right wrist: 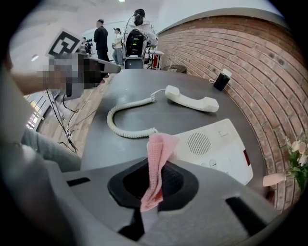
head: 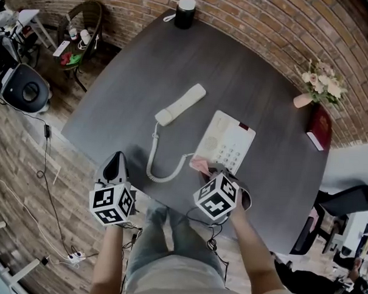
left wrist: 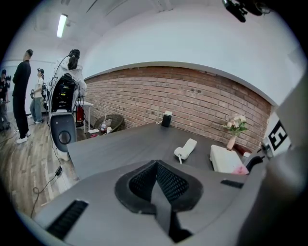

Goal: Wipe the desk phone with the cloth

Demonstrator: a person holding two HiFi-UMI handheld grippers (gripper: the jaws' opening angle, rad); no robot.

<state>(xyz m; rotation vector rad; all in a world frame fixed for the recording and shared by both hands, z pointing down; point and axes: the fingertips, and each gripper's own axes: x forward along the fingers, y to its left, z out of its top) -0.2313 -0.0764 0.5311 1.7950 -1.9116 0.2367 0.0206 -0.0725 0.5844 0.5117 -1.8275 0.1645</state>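
The left gripper is held at the near left, and its jaws are pressed together with nothing between them. The right gripper is at the near right, with its jaws closed on a pink cloth. The left forearm points straight forward, while the right forearm slants inward to the left.

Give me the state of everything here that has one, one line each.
phone base, cradle empty.
handset, off the cradle, lying on the desk.
coiled cord, slack, looped on the desk.
pink cloth, gripped, crumpled.
right gripper, shut on the pink cloth.
left gripper, shut, empty.
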